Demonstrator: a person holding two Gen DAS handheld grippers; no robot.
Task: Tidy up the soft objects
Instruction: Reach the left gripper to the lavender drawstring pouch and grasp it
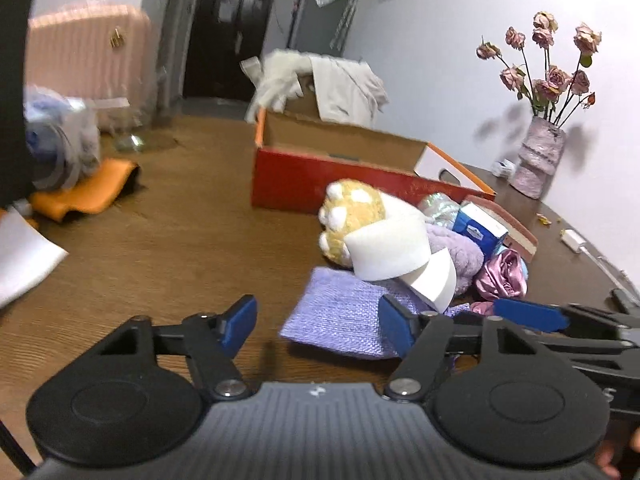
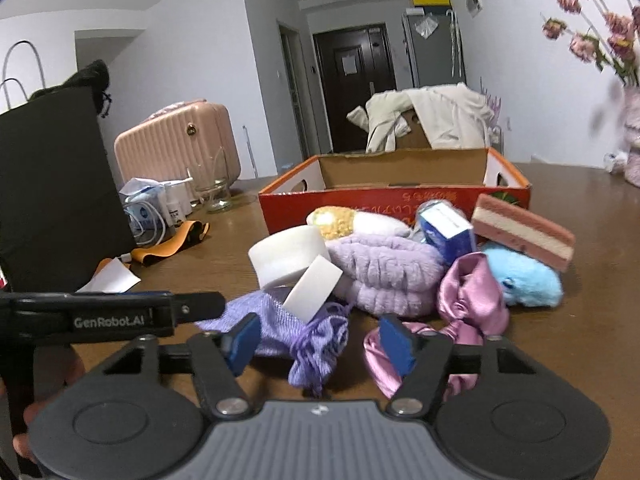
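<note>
A pile of soft things lies on the brown table point(image 1: 168, 240) in front of an open red cardboard box point(image 1: 320, 176) point(image 2: 400, 196). It holds a lilac knitted cloth point(image 1: 336, 312) point(image 2: 276, 320), white foam pieces point(image 1: 384, 248) point(image 2: 288, 256), a yellow paw plush point(image 1: 352, 212), a fluffy purple band point(image 2: 384, 272), a pink satin scrunchie point(image 2: 472, 296) and a blue plush point(image 2: 524, 276). My left gripper point(image 1: 318, 326) is open, its right finger over the lilac cloth's edge. My right gripper point(image 2: 319, 344) is open over the cloth's tassels, and its pads press on nothing.
A blue tissue pack point(image 2: 448, 228) and a pink-and-white sponge point(image 2: 524, 236) lean on the pile. A vase of dried roses point(image 1: 540, 160) stands at the right. At the left are an orange strap point(image 1: 88, 192), a black bag point(image 2: 56, 192), bottles and a glass. A pink suitcase point(image 2: 176, 144) stands behind.
</note>
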